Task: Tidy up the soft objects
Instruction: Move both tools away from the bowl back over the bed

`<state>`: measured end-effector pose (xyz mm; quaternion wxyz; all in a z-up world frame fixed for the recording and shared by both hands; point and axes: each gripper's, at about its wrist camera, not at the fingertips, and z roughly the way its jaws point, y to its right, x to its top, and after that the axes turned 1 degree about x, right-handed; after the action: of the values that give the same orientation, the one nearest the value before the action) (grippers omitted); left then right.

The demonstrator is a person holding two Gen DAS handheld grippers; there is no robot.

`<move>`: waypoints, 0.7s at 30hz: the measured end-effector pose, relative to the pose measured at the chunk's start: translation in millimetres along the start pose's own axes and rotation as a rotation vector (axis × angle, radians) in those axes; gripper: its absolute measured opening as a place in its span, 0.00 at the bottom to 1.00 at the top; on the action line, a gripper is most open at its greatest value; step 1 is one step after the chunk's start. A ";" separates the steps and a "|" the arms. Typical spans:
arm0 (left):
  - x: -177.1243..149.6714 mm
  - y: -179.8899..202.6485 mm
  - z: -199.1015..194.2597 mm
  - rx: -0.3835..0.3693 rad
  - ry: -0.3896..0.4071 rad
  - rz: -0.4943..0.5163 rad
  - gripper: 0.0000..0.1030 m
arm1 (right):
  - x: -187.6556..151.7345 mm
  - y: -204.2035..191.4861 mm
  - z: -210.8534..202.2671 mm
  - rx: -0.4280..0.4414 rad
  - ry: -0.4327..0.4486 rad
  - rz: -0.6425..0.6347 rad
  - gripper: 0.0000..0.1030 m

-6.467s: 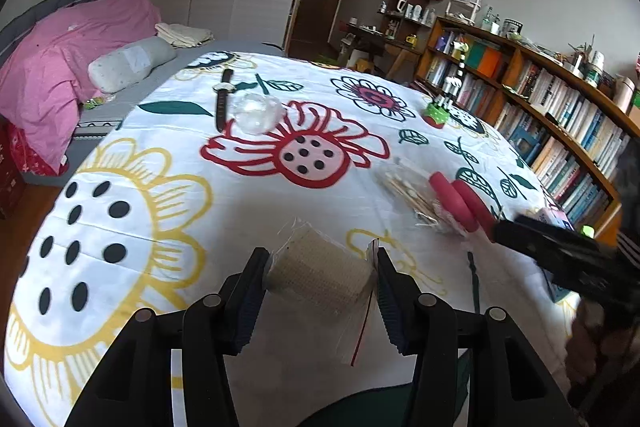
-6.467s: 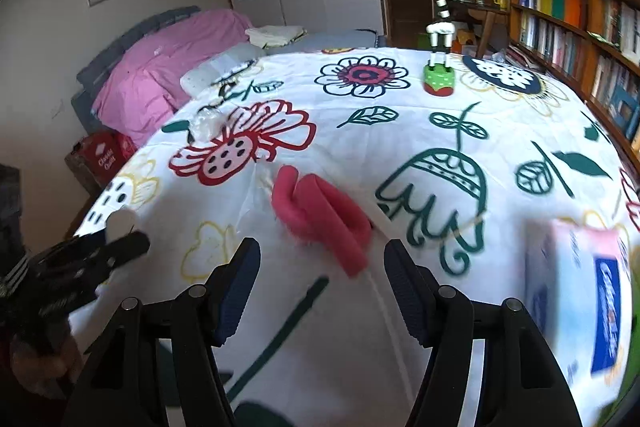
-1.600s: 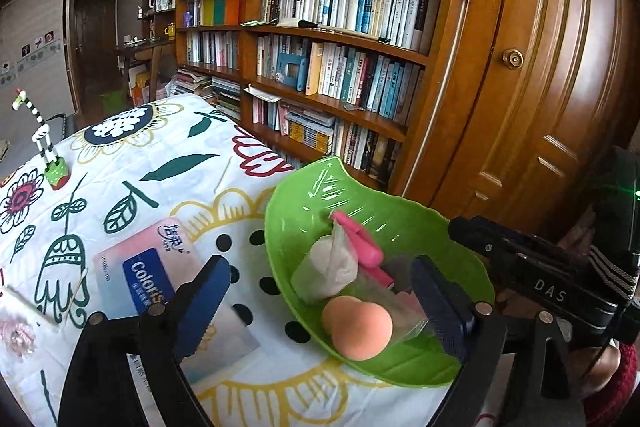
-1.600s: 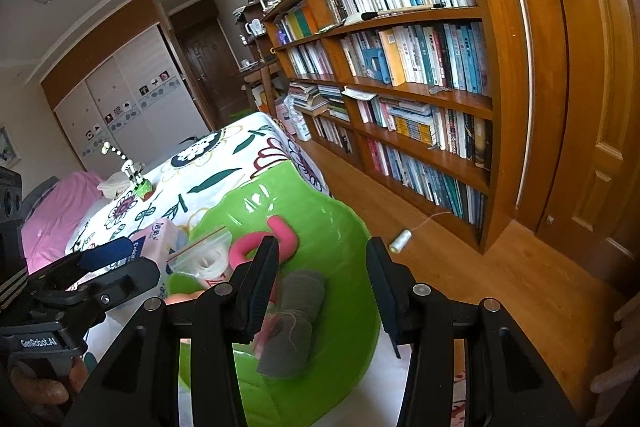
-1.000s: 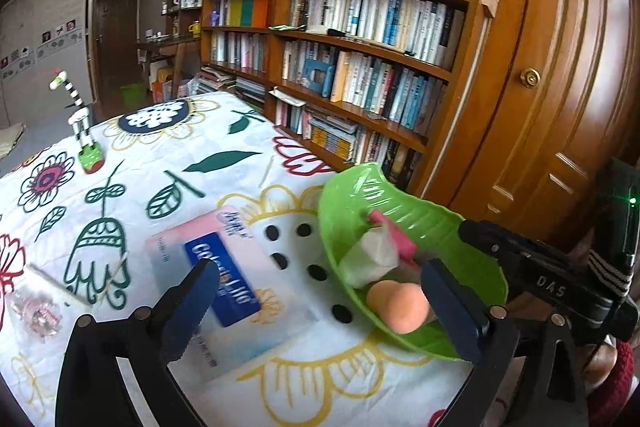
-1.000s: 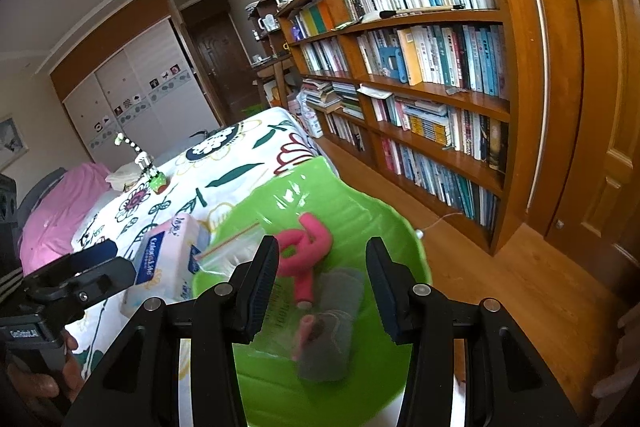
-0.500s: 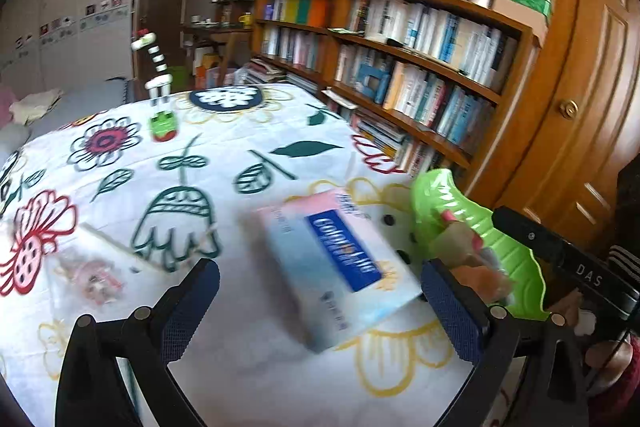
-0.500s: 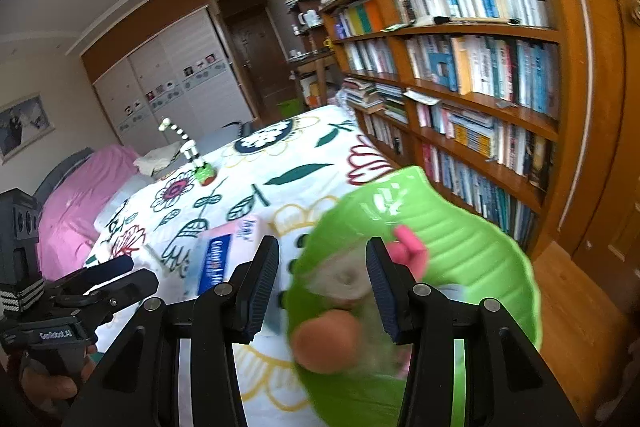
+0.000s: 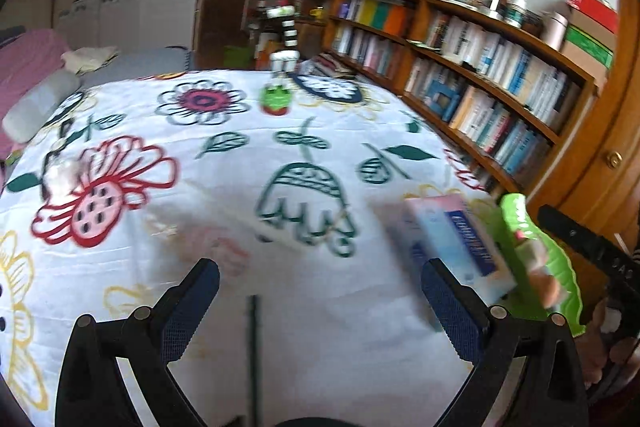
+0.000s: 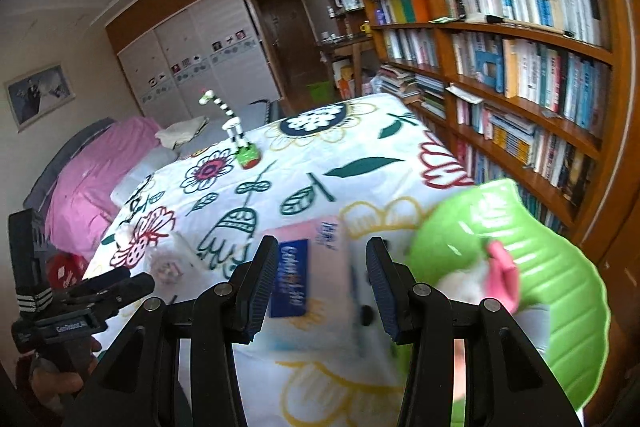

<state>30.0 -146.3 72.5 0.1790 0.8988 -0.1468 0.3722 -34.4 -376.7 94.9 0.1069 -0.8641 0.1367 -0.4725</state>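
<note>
Both views have swung away from the green leaf-shaped dish (image 10: pixel 560 291) since the earlier frames, where it sat squarely ahead of the fingers; now it lies off to the right of each tool and the flowered bedspread (image 9: pixel 248 187) fills the middle. The left gripper (image 9: pixel 320 291) stands with its jaws wide apart and nothing between them. The right gripper (image 10: pixel 322 281) has its jaws partly apart, also holding nothing; the tissue pack (image 10: pixel 312 275) shows through the gap but lies on the cloth beyond the pads.

The dish already holds soft items: a pink roll (image 10: pixel 502 269), a pale bundle and a peach-coloured ball (image 9: pixel 546 287), all blurred. My judgement is that the step in hand is the return sweep for the next soft thing. A small bag (image 9: pixel 208 239) with something pinkish inside lies just ahead of the left gripper's left finger, and the tissue pack is right in front of the right gripper. The next move calls for lowering one tool over one of these and closing gently, since both should squash easily.

Farther ahead of the tools stands a striped toy figure on a green base (image 9: pixel 276 95). Bookshelves (image 10: pixel 520 59) line the right side, wardrobes (image 10: pixel 192 67) the far wall, and a pink quilt (image 10: pixel 92 167) lies to the left.
</note>
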 end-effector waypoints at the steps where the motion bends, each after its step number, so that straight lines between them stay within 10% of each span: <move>1: -0.5 -7.8 -0.9 0.014 -0.003 -0.011 1.00 | 1.9 -6.1 2.8 0.015 -0.006 -0.010 0.46; 21: -5.5 -108.9 -5.9 0.155 -0.004 -0.177 1.00 | -25.0 -131.8 73.9 0.244 -0.184 -0.208 0.46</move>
<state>65.8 -45.8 49.3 0.1409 0.9201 -0.0381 0.3634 33.0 -240.3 77.3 0.1735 -0.8937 -0.0219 -0.4132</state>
